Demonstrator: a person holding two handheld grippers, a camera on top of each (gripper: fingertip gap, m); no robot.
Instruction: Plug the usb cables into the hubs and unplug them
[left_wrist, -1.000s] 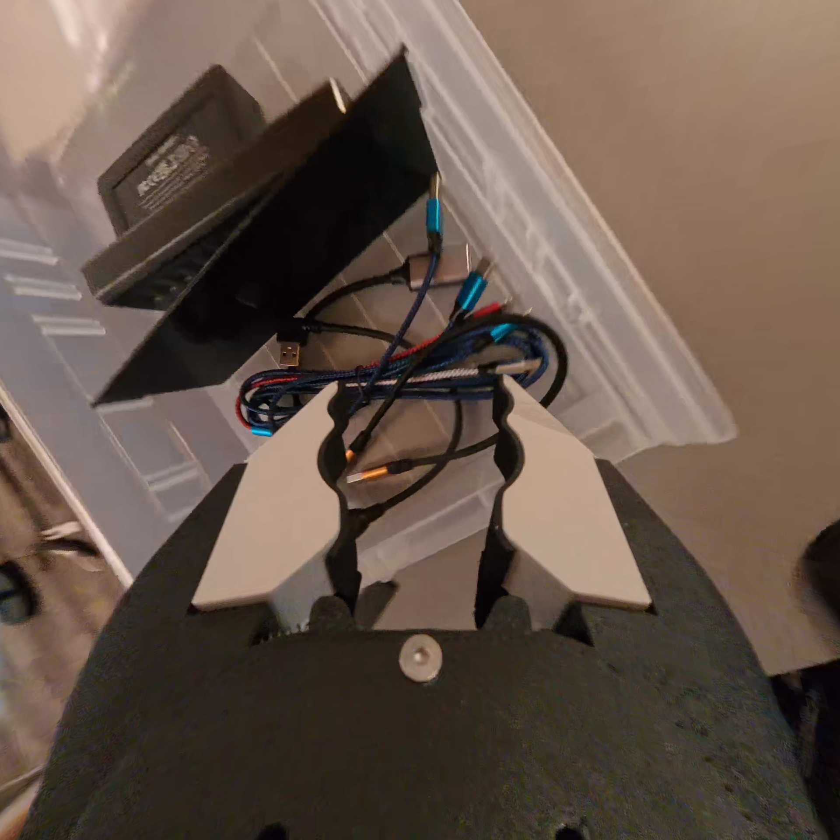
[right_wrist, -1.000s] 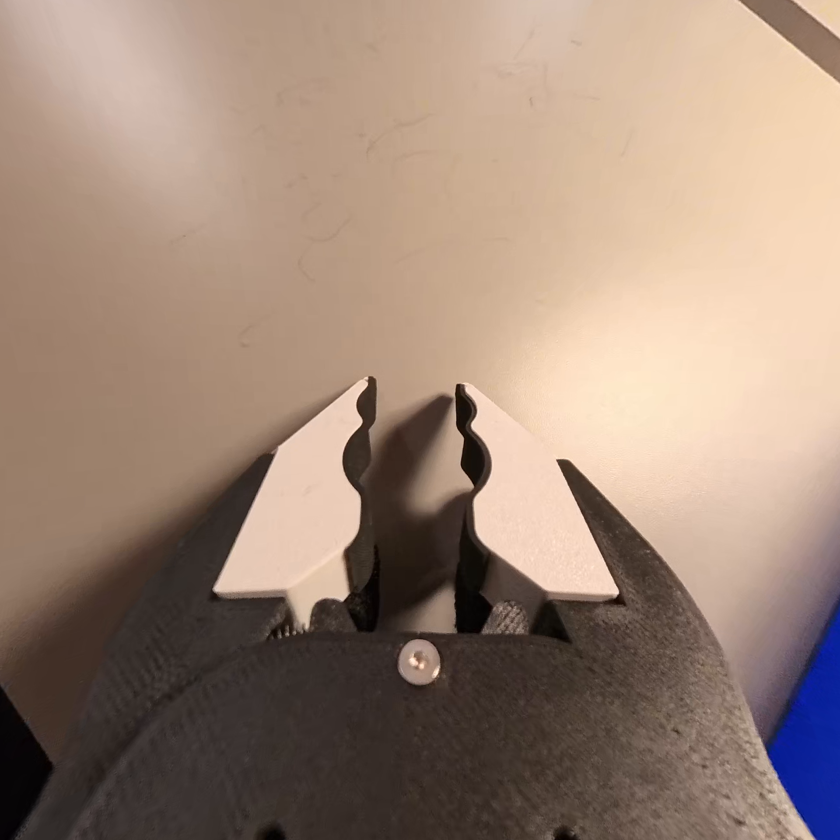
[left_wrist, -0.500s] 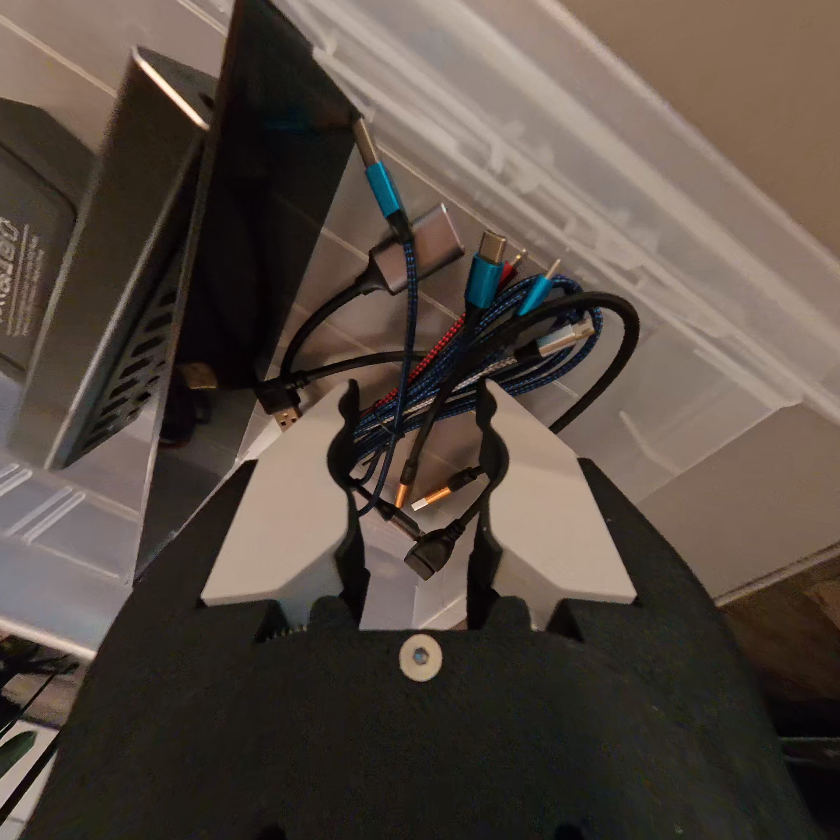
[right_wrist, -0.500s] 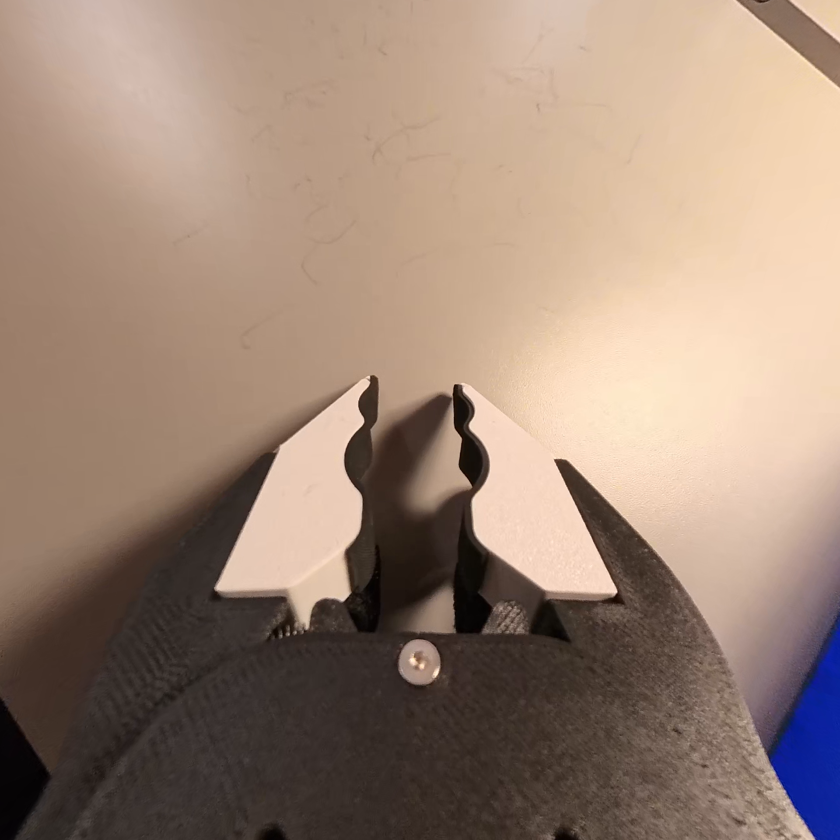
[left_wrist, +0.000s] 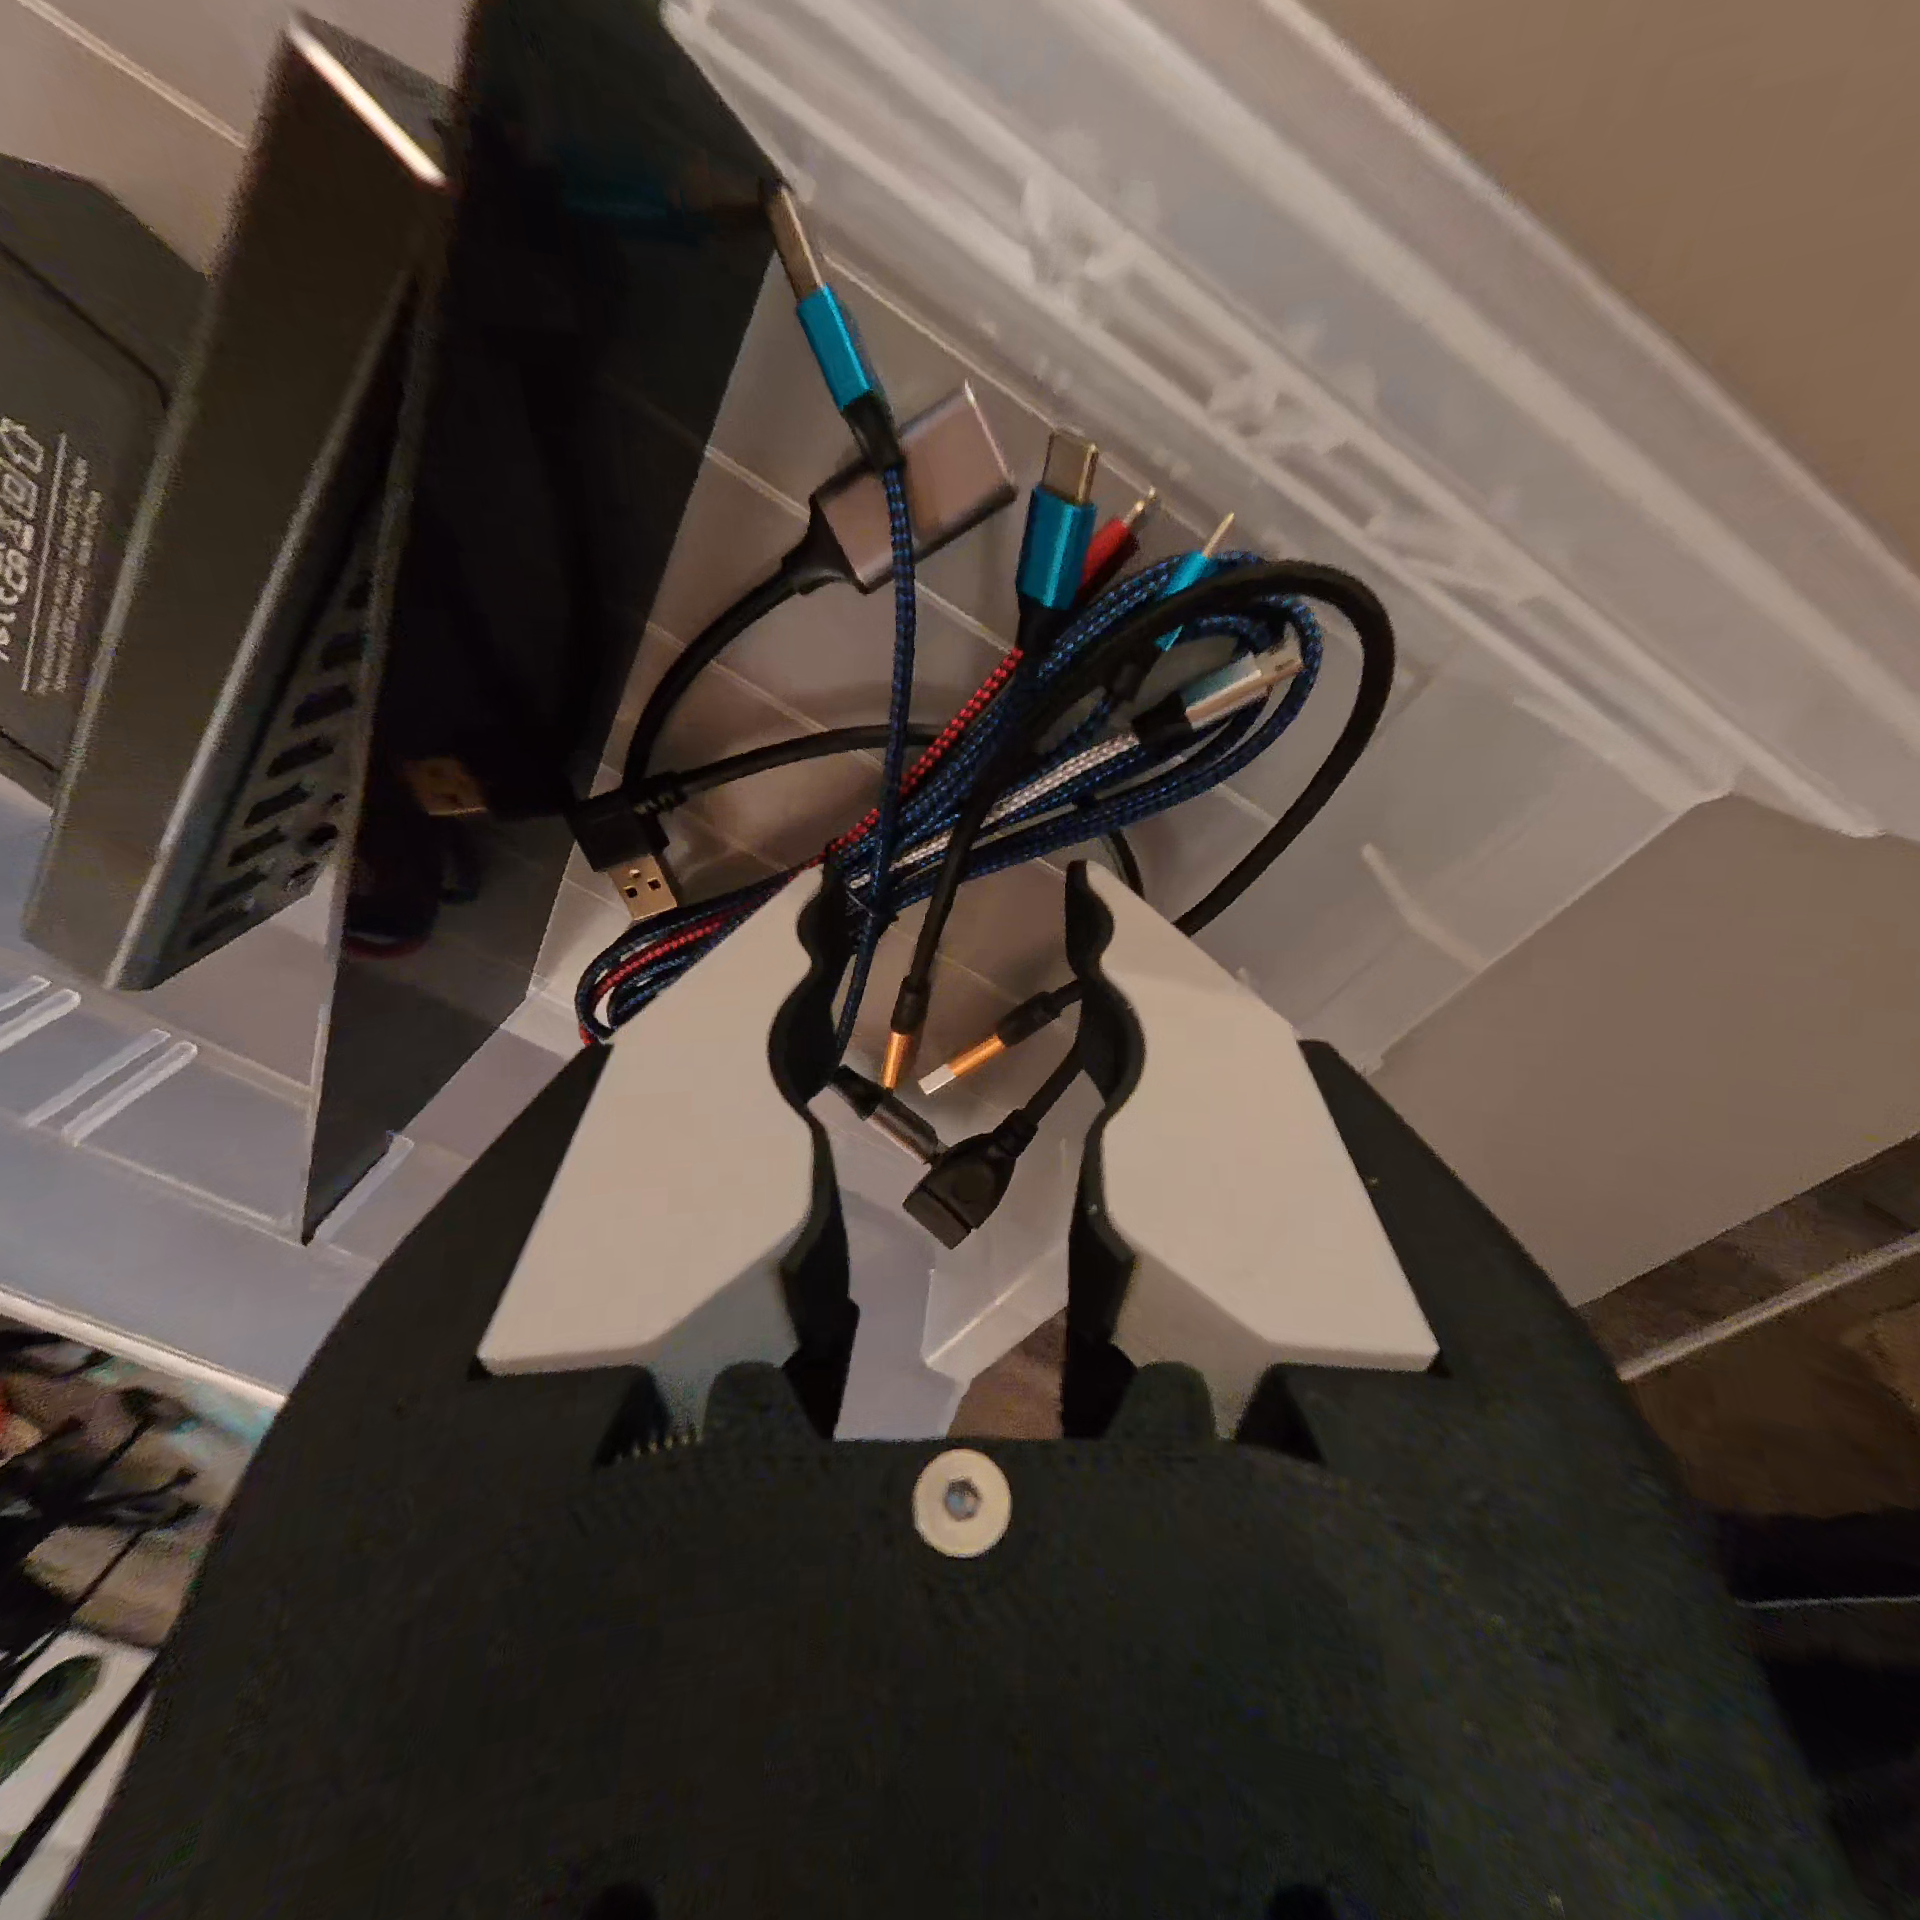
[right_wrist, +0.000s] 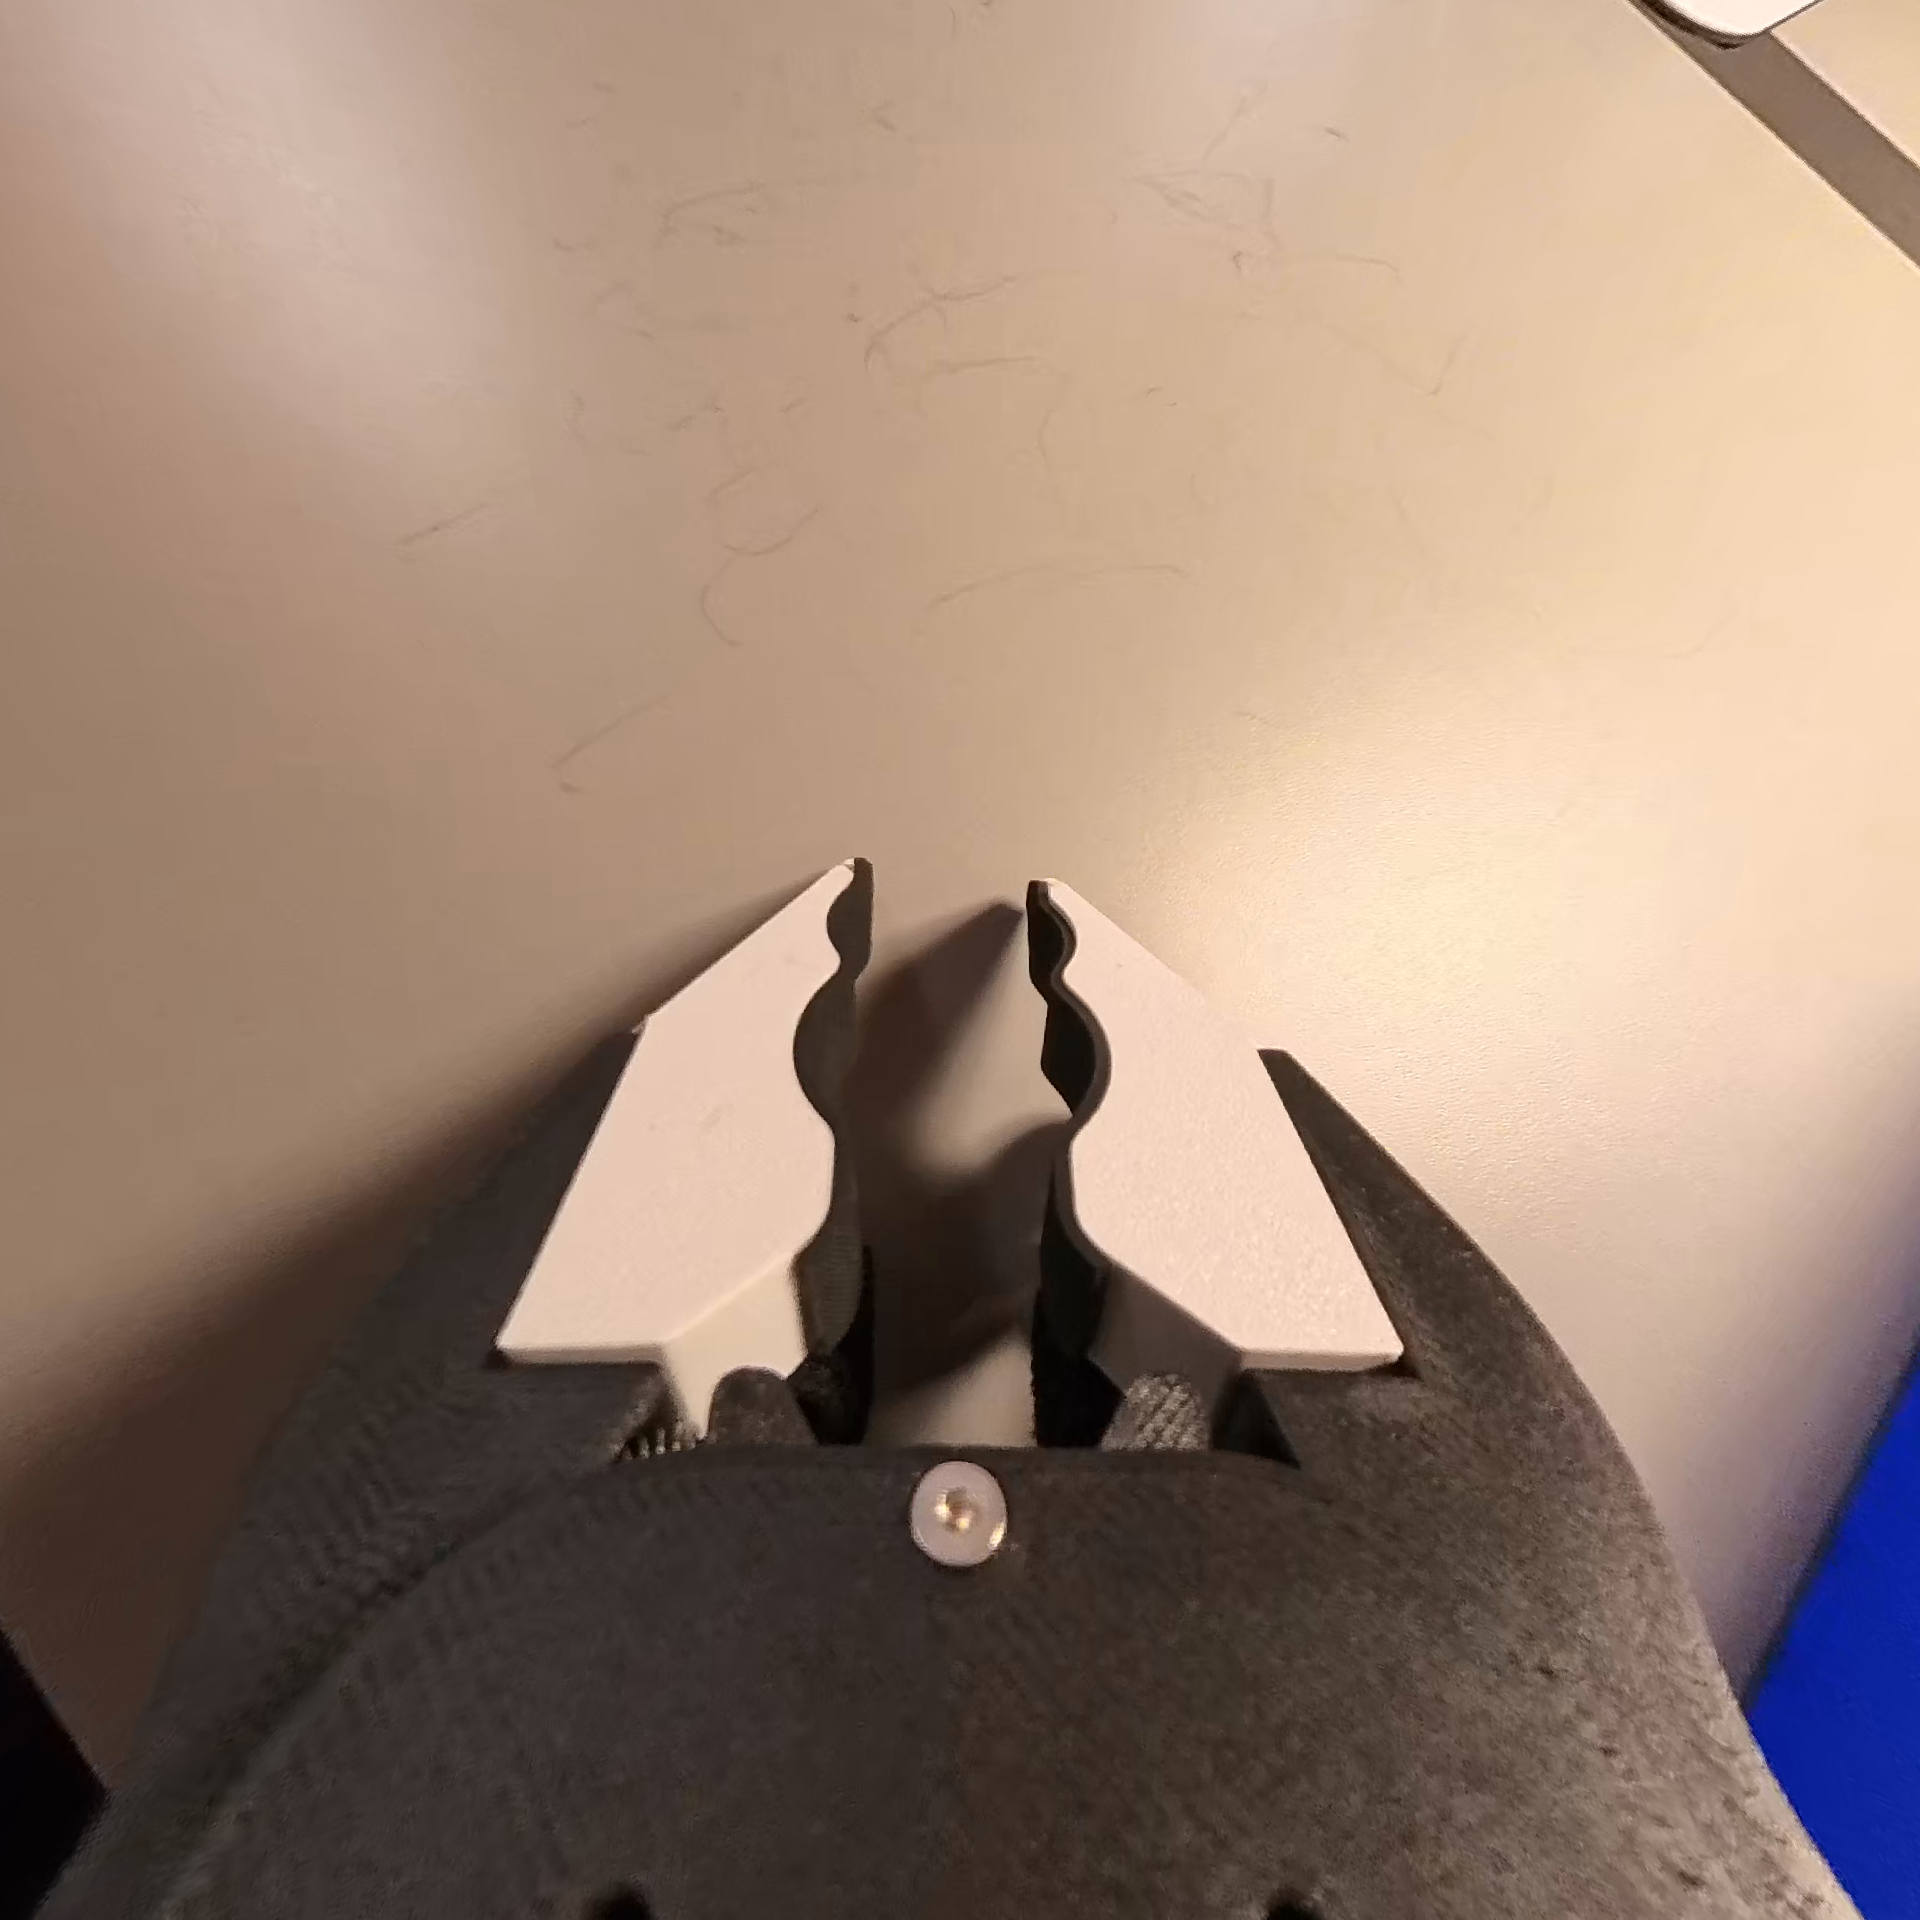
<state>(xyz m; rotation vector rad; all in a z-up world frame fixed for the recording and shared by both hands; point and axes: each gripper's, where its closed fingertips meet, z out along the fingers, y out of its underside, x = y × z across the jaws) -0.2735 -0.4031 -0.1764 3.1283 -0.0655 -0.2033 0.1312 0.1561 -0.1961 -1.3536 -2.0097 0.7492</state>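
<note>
While the right gripper (right_wrist: 948, 883) is idling agape over the desk (right_wrist: 935, 416), the left gripper (left_wrist: 945, 904) — open, empty — is closing in on the cable bundle (left_wrist: 1039, 748).

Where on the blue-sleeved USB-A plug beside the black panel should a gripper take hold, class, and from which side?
Grip the blue metal sleeve, not the bare silver tip or the braided cord. It lies free in the clear bin, tip toward the black panel, so the open left gripper could probably close across its flat faces from the cord side.

Dim warm light, soft shadows, wide-angle bending and blur at edges.
</note>
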